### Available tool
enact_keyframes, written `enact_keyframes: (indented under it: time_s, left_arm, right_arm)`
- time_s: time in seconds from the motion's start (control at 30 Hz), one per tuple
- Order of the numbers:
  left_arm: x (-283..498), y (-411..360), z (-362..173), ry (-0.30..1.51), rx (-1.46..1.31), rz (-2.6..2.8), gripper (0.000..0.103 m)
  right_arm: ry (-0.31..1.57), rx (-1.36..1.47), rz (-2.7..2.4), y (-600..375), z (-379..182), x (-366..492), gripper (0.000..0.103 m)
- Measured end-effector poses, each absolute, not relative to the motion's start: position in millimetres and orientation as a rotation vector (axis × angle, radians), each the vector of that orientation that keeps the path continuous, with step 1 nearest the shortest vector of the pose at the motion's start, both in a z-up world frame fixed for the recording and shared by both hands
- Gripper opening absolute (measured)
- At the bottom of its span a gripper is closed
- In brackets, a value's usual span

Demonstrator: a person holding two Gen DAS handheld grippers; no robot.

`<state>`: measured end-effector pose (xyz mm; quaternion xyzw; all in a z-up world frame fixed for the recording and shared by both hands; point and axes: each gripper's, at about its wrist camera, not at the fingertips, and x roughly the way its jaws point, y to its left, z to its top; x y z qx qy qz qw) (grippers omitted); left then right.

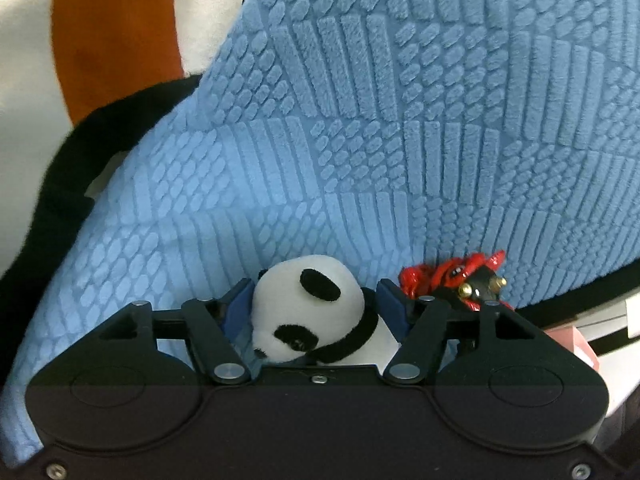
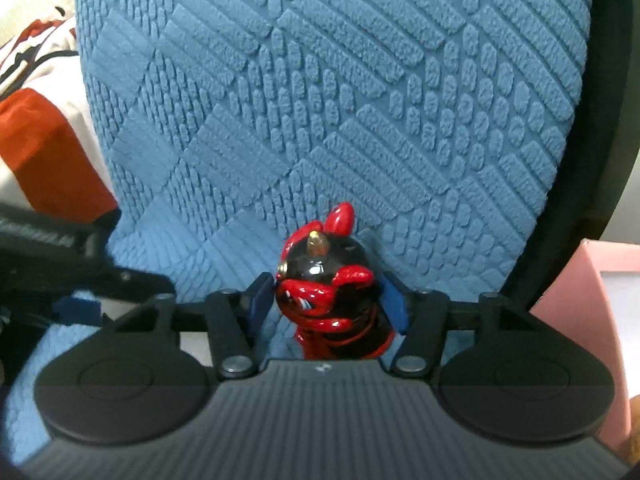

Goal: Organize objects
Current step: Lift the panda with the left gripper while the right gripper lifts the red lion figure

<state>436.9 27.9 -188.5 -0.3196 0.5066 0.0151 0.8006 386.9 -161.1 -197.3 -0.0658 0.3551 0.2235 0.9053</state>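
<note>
A small black-and-white panda plush (image 1: 308,308) lies between the blue pads of my left gripper (image 1: 314,286). It looks round and unsqueezed, and the jaws stand open around it. Just right of it, a glossy red and black figurine (image 1: 456,280) with brass studs leans at the foot of the blue textured cushion (image 1: 380,120). In the right wrist view the same figurine (image 2: 324,288) stands upright between the fingers of my right gripper (image 2: 326,280). Its left side is close to one pad and a gap shows at the other, so that gripper is open. The cushion (image 2: 320,100) rises right behind it.
An orange and white plush (image 1: 100,40) and black fabric (image 1: 60,184) sit left of the cushion. A pink box (image 2: 580,300) is at the right, also seen as a pink box (image 1: 580,344) in the left wrist view. My left gripper's black body (image 2: 80,264) shows blurred at the left.
</note>
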Motion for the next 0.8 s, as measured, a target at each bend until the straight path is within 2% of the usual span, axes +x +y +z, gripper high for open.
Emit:
enact_keyframes:
  time_s: [0.1, 0.23, 0.8]
  left_arm:
    - [439.2, 25.2, -194.3, 1.099, -0.702, 0.038, 0.063]
    - [438.3, 22.6, -191.5, 1.075, -0.69, 0.03, 0.055]
    - [376.0, 8.4, -138.4, 0.976, -0.479, -0.037, 0.054]
  right_arm:
    - [0.743, -0.122, 0.461, -161.9, -195.1, 382.9, 0.061]
    - [0.744, -0.119, 0.458, -166.0, -190.9, 372.2, 0.061]
    - [0.731, -0.152, 0.465, -188.6, -156.9, 298.6, 0.061]
